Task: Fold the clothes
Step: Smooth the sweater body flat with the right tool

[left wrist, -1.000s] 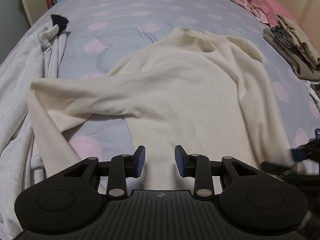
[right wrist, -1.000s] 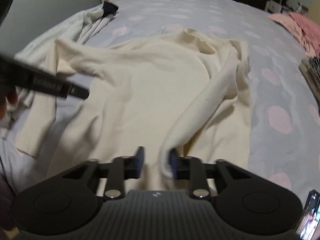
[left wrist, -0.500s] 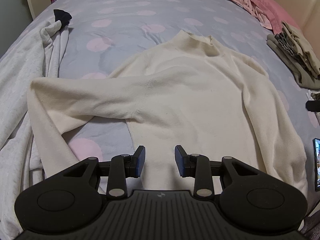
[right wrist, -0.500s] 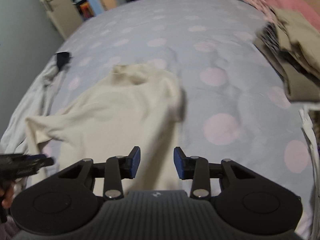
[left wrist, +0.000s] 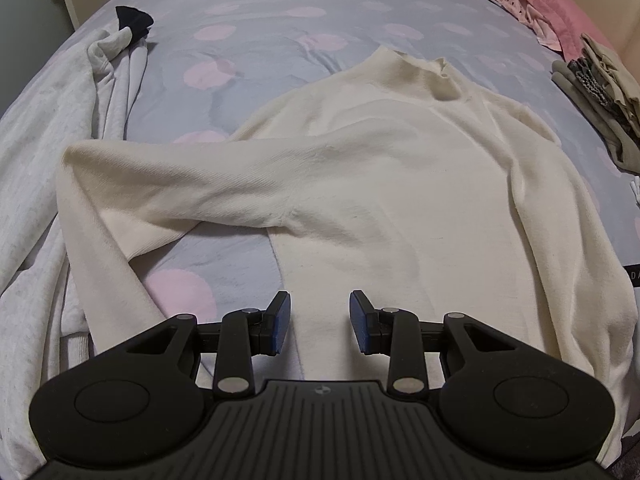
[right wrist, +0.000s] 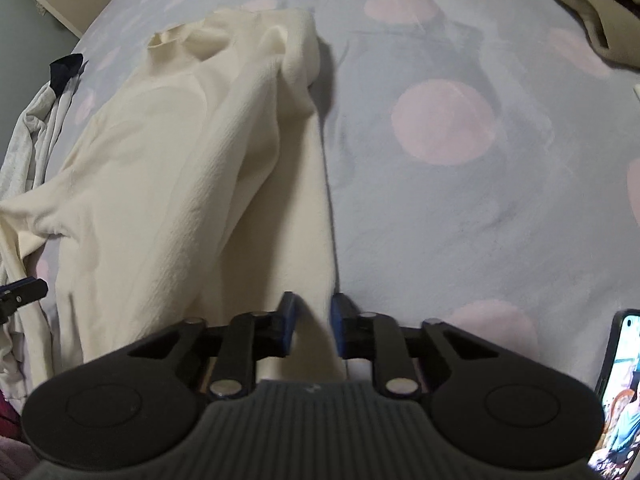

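A cream sweater [left wrist: 392,184] lies face-up across the bed [left wrist: 280,20], collar at 12 o'clock, one sleeve [left wrist: 168,188] stretched to 9 o'clock onto a grey garment [left wrist: 36,168]. The left gripper [left wrist: 320,322] hovers over the hem, fingers apart and empty. The right gripper [right wrist: 313,326] has its fingers narrowly apart astride the sweater's side edge; whether they pinch it, I cannot tell. If that bite is shallow, the knit could slip out mid-fold, and the loose sleeve could drag the grey garment along.
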Motion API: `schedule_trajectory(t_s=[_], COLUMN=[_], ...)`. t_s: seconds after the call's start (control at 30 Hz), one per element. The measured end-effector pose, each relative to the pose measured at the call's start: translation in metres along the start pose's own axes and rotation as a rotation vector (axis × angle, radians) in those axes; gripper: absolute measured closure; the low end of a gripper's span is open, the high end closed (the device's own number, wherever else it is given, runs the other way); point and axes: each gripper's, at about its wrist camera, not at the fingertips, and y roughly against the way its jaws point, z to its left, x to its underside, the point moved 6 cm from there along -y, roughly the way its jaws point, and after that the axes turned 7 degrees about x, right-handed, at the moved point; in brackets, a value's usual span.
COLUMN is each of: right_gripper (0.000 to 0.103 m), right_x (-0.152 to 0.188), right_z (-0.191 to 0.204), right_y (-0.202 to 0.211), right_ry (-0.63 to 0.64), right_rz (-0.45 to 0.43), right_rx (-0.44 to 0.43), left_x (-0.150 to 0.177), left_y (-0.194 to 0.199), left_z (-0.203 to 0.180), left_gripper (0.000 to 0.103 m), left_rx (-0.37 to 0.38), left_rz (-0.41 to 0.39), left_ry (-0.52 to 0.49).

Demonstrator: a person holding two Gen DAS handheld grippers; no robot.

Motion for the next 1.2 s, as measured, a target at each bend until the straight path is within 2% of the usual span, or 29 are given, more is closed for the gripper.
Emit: schedule_trajectory(t_s=[0.17,0.27,0.47,0.63,0.87,0.93,1.1,1.13,1.2], right_gripper=[0.098,0.098,0.098,0.098,0.098,0.098,0.096,0.093,0.093], right_x=[-0.005,-0.013,-0.047,-0.077,-0.121,-0.129,-0.139,-0.14,-0.146], right_z=[-0.002,-0.014,-0.058,-0.101,-0.152,-0.155,-0.155,-0.154,-0.149], right_y=[0.021,0.04,0.076,0.096,0.092,0.084,0.05,0.047,0.047], right_ry=[-0.011,-0.049,-0.15,-0.168,-0.265,-0.245,-0.161,-0.15,-0.131], right_rz=[-0.047,-0.078,-0.115,-0.146,-0.204,-0.209,-0.141,-0.142,-0.164], right_rx=[0.03,0.076,0.176,0.3,0.371,0.414,0.483,0.494,0.488], left_x=[0.0,0.001,-0.004,-0.01,-0.02,-0.024,-0.042,-0.048,-0.061], left_y=[0.005,0.005,0.011,0.013,0.017,0.019,0.024,0.025,0.026], left_z=[0.006,0.01,0.014,0.024,0.044,0.049,0.063,0.066,0.072], left_gripper=[0.072,0.072,0.072,0.072,0.072,0.072,0.066,0.066,0.065], left_rx=[-0.001,-0.001,0.009,-0.007,-0.035,-0.042,-0.069,-0.073,-0.072], left_rz=[-0.012,-0.006,-0.02,-0.035,-0.053,-0.06,-0.091,-0.099,-0.116], left_ry=[0.019,0.038,0.062,0.087,0.134,0.142,0.144,0.142,0.145])
